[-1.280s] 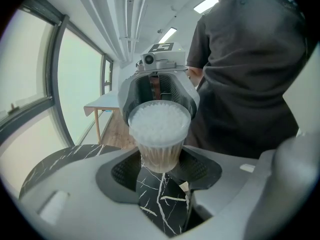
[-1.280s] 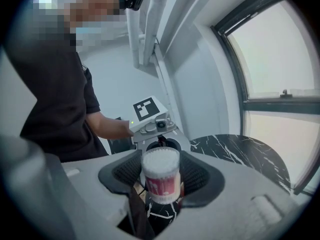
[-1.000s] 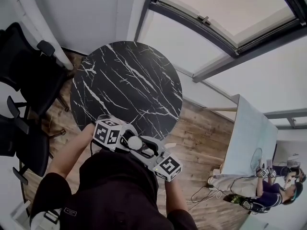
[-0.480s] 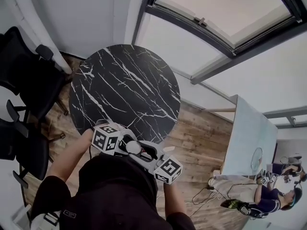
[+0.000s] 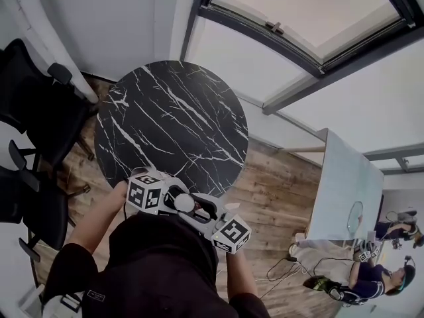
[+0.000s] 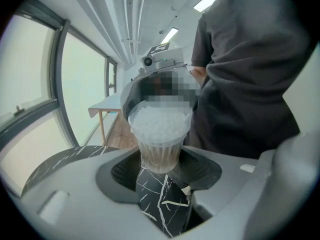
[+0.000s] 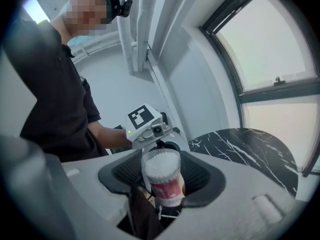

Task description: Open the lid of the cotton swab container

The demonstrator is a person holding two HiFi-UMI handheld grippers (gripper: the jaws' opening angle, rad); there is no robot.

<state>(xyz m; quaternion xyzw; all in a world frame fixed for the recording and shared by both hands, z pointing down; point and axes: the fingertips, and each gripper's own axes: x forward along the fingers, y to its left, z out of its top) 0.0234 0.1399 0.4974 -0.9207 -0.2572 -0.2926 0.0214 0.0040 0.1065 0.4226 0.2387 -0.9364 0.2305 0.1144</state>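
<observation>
A: Status + location of cotton swab container point(image 5: 184, 203)?
B: Off the table point(image 5: 172, 121), in air at its near edge, btwn both grippers. Left gripper point(image 6: 160, 165) pinching lower body, w/ jaws just eased a hair wider. Right gripper point(image 7: 162, 178) clamped on it from the right.
A: Lid?
B: Prob on. At pre-open grip. Next: steady body w/ left, get right onto lid rim, pull up.

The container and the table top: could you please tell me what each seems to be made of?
Container: likely clear glossy plastic; the swabs show through its wall.
Table top: black with white veins and smooth, so marble or a marble-look laminate; which one cannot be told.
</observation>
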